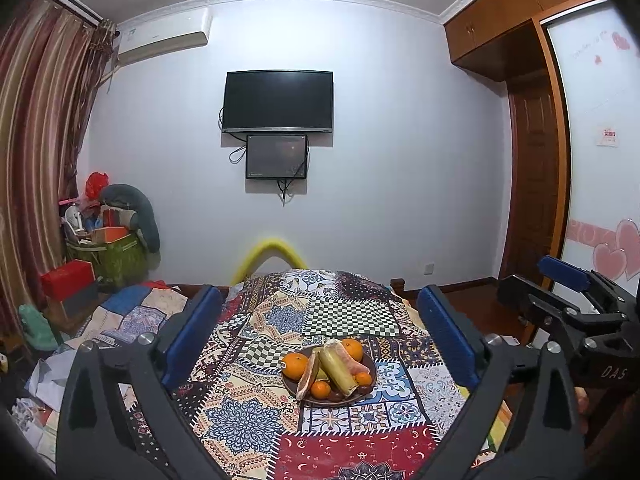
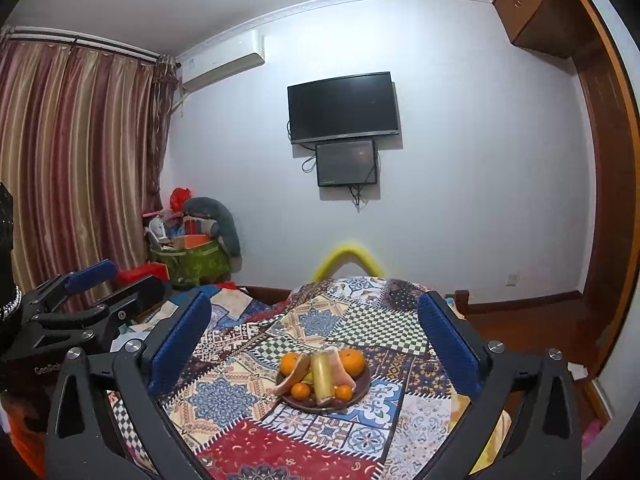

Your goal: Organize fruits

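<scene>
A dark brown plate (image 1: pixel 370 366) of fruit sits on a table under a patchwork cloth (image 1: pixel 320 440). It holds several oranges (image 1: pixel 295 365), a yellow-green piece (image 1: pixel 338 368) like sugarcane, and pomelo wedges (image 1: pixel 308 376). My left gripper (image 1: pixel 320 340) is open and empty, raised short of the plate, its blue pads either side. My right gripper (image 2: pixel 316 340) is open and empty, also short of the plate (image 2: pixel 362 380). The right gripper also shows at the right edge of the left wrist view (image 1: pixel 560 292); the left one shows at the left of the right wrist view (image 2: pixel 100 288).
A bed with a patterned quilt (image 1: pixel 132 316) lies left of the table, with boxes and bags (image 1: pixel 112 248) piled in the corner by the curtains. A yellow chair back (image 1: pixel 272 254) stands behind the table. A TV (image 1: pixel 278 102) hangs on the wall; a wardrobe (image 1: pixel 532 160) stands right.
</scene>
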Action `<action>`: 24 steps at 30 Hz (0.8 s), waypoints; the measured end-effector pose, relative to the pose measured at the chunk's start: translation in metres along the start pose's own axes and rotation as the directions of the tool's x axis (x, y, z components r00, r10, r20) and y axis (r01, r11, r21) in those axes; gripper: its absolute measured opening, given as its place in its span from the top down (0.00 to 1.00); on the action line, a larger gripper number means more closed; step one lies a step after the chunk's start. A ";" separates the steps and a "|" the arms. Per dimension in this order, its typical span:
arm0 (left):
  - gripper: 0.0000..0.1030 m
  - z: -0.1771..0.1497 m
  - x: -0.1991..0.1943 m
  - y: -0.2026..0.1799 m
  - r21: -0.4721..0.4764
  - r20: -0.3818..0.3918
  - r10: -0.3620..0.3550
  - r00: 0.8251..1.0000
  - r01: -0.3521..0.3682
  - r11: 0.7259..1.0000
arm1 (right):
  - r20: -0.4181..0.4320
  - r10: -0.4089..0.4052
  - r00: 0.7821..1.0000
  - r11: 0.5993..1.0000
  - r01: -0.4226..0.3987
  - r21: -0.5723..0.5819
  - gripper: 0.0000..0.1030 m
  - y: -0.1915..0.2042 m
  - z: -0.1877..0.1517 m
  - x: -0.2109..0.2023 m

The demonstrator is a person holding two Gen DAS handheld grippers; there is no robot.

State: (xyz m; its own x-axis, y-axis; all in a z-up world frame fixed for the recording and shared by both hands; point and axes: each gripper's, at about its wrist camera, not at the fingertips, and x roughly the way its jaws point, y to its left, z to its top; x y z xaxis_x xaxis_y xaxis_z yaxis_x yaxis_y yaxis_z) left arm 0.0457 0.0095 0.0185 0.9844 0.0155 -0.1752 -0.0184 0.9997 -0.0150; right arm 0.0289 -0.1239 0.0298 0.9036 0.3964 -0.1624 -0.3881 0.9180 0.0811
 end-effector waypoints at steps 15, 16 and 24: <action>0.02 0.002 -0.001 0.000 -0.006 -0.002 -0.007 1.000 0.007 1.000 | 0.010 -0.011 1.000 1.000 0.011 0.011 0.00 -0.002 0.001 -0.003; 0.02 0.002 -0.001 0.000 -0.006 -0.002 -0.007 1.000 0.007 1.000 | 0.010 -0.011 1.000 1.000 0.011 0.012 0.00 -0.002 0.002 -0.004; 0.02 0.004 0.000 -0.002 -0.009 -0.005 -0.019 1.000 0.019 1.000 | 0.012 -0.014 1.000 1.000 0.014 0.010 0.00 -0.002 0.002 -0.004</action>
State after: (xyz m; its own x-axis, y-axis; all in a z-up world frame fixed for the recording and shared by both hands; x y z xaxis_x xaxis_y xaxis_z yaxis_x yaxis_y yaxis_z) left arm 0.0465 0.0079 0.0226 0.9836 -0.0037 -0.1802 -0.0012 0.9996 -0.0275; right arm 0.0265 -0.1276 0.0326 0.9110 0.3835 -0.1517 -0.3739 0.9232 0.0890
